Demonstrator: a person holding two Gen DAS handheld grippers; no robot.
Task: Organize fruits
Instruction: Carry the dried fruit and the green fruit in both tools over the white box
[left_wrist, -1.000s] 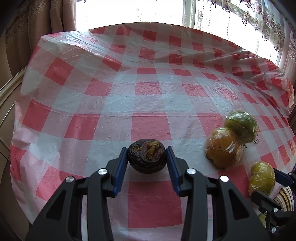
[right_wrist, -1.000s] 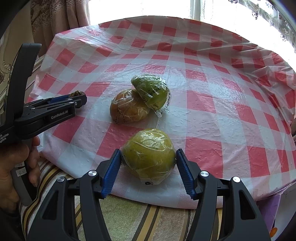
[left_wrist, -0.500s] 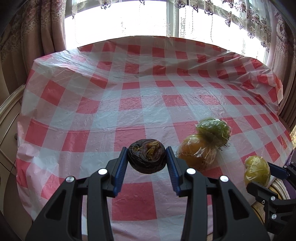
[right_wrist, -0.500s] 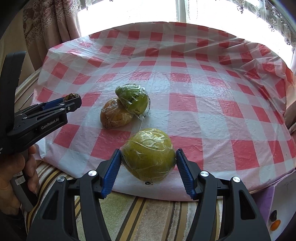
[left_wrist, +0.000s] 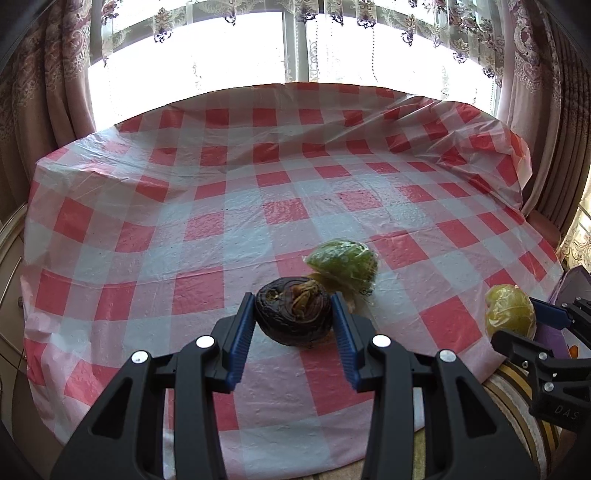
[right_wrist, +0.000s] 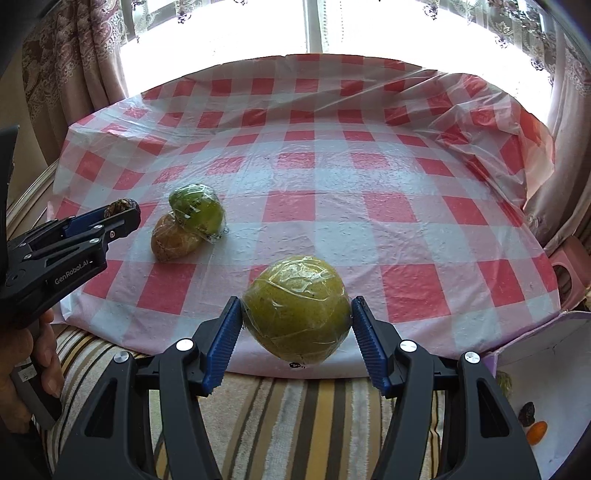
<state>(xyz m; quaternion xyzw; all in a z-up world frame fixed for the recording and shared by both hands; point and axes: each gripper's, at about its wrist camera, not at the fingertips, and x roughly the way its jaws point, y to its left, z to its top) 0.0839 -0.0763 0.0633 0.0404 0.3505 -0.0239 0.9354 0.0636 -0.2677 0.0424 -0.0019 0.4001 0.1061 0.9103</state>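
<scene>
Two fruits were held above the near edge of a desk (right_wrist: 406, 236) covered in a red-and-white checked plastic cloth. The left gripper (left_wrist: 293, 319) had its blue fingers (left_wrist: 242, 328) clenched on a dark, shrivelled fruit (left_wrist: 293, 310). The right gripper (right_wrist: 295, 325) grasped a plastic-wrapped yellow-green fruit (right_wrist: 295, 308) the same way. Two more wrapped fruits lay on the cloth, touching: a green one (right_wrist: 197, 210) leaning on an orange-brown one (right_wrist: 171, 240). At the lower right, a pale box (right_wrist: 546, 365) held a few small items, too small to identify. Judging by this, sorting was underway: two fruits were lifted but not yet placed, and two remained to collect.
</scene>
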